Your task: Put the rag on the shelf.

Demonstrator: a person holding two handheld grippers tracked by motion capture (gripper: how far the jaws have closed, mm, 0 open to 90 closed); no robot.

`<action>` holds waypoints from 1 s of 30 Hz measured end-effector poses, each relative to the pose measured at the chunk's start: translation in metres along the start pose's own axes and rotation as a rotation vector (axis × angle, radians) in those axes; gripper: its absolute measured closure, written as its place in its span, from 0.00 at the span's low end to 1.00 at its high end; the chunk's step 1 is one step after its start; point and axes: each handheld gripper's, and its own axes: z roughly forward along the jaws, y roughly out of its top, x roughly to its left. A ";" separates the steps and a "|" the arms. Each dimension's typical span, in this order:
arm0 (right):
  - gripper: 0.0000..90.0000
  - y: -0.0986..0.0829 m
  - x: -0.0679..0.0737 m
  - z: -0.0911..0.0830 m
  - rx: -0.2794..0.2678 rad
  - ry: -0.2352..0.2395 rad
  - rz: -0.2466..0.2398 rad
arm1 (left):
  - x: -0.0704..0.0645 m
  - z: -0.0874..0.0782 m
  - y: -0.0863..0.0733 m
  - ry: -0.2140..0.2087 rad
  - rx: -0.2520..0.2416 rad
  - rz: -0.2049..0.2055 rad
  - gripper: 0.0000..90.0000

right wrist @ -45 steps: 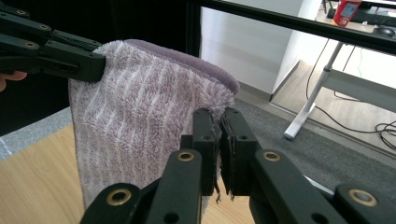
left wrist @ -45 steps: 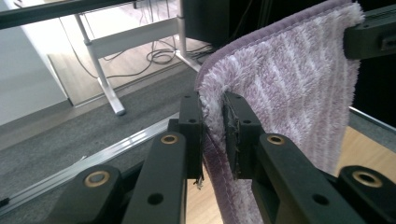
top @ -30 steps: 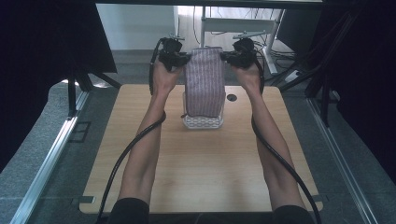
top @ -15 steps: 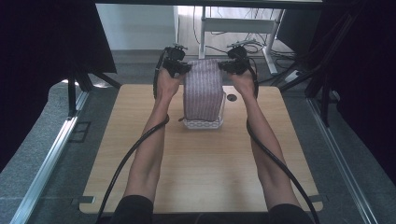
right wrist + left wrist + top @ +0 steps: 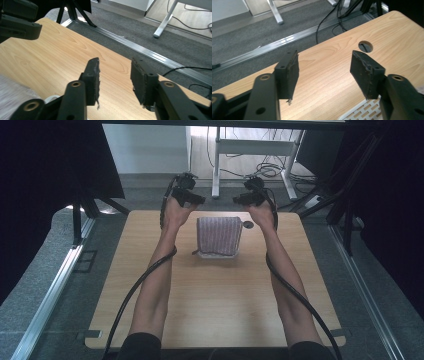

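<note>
A striped grey-purple cloth (image 5: 218, 235) lies folded over a white perforated tray (image 5: 218, 254) at the far middle of the wooden table (image 5: 210, 310). My left gripper (image 5: 196, 198) hovers just beyond the cloth's left far corner, open and empty. My right gripper (image 5: 242, 199) hovers beyond the right far corner, also open and empty. In the left gripper view the gripper (image 5: 324, 65) has its jaws wide apart over bare wood, with the tray (image 5: 359, 113) at the bottom. In the right gripper view the gripper (image 5: 115, 75) stands open, with the cloth (image 5: 12, 93) blurred at the lower left.
A round cable hole (image 5: 247, 224) sits in the table right of the cloth, also in the left gripper view as a hole (image 5: 365, 46). Beyond the far edge lie grey floor, a metal rail (image 5: 150, 53) and a white desk frame (image 5: 250, 145). Black stands flank the table.
Both grippers held the cloth up by its top corners. They have let go and opened, and the cloth has dropped folded onto the tray.
</note>
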 end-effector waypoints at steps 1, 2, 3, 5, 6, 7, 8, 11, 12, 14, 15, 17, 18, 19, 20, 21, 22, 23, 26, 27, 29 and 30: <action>0.61 -0.001 0.000 0.000 -0.004 0.000 0.003 | 0.000 -0.002 0.000 -0.001 -0.004 0.006 0.41; 0.58 -0.003 0.000 -0.001 -0.003 0.005 0.002 | 0.000 -0.003 -0.001 -0.008 -0.007 0.008 0.39; 0.56 -0.004 0.000 -0.001 -0.008 0.012 0.004 | -0.001 -0.004 -0.001 -0.015 -0.007 0.014 0.38; 0.55 -0.004 0.001 -0.002 -0.008 0.020 0.008 | -0.002 -0.006 -0.002 -0.026 -0.013 0.020 0.37; 0.52 -0.006 0.002 -0.003 -0.016 0.036 0.007 | -0.004 -0.008 -0.003 -0.031 -0.006 0.037 0.34; 0.51 -0.006 0.003 -0.005 -0.014 0.039 0.007 | -0.004 -0.008 -0.003 -0.031 -0.006 0.037 0.33; 0.50 -0.007 0.004 -0.006 -0.018 0.049 0.005 | -0.004 -0.009 -0.004 -0.032 -0.006 0.047 0.32; 0.46 -0.009 0.006 -0.010 -0.021 0.069 0.004 | -0.008 -0.013 -0.008 -0.055 -0.018 0.053 0.29; 0.44 -0.010 0.007 -0.011 -0.021 0.078 0.005 | -0.008 -0.014 -0.009 -0.065 -0.020 0.054 0.28; 0.43 -0.011 0.008 -0.012 -0.017 0.078 0.005 | -0.009 -0.014 -0.010 -0.075 -0.022 0.055 0.26; 0.41 -0.012 0.010 -0.014 -0.020 0.095 0.006 | -0.010 -0.016 -0.011 -0.079 -0.020 0.062 0.24; 0.40 -0.013 0.011 -0.015 -0.021 0.101 0.006 | -0.012 -0.018 -0.012 -0.087 -0.013 0.072 0.23; 0.37 -0.014 0.014 -0.018 -0.020 0.106 0.001 | -0.015 -0.021 -0.014 -0.089 -0.006 0.090 0.21; 0.37 -0.014 0.014 -0.018 -0.020 0.106 0.001 | -0.015 -0.021 -0.014 -0.089 -0.006 0.090 0.20; 0.35 -0.015 0.016 -0.020 -0.030 0.123 0.003 | -0.016 -0.024 -0.015 -0.102 -0.003 0.090 0.19; 0.33 -0.016 0.018 -0.020 -0.030 0.131 0.002 | -0.017 -0.025 -0.016 -0.115 0.001 0.095 0.18; 0.31 -0.016 0.019 -0.021 -0.027 0.135 -0.003 | -0.018 -0.027 -0.016 -0.119 0.003 0.102 0.16; 0.31 -0.016 0.019 -0.021 -0.027 0.135 -0.003 | -0.018 -0.027 -0.016 -0.119 0.003 0.102 0.16; 0.24 -0.019 0.025 -0.025 -0.037 0.158 -0.011 | -0.023 -0.034 -0.020 -0.136 0.005 0.128 0.15; 0.24 -0.019 0.025 -0.025 -0.037 0.158 -0.011 | -0.023 -0.034 -0.020 -0.136 0.005 0.128 0.14; 0.21 -0.020 0.027 -0.028 -0.035 0.163 -0.019 | -0.025 -0.037 -0.023 -0.142 -0.004 0.142 0.14; 0.18 -0.023 0.030 -0.030 -0.034 0.168 -0.025 | -0.026 -0.041 -0.026 -0.145 -0.012 0.149 0.14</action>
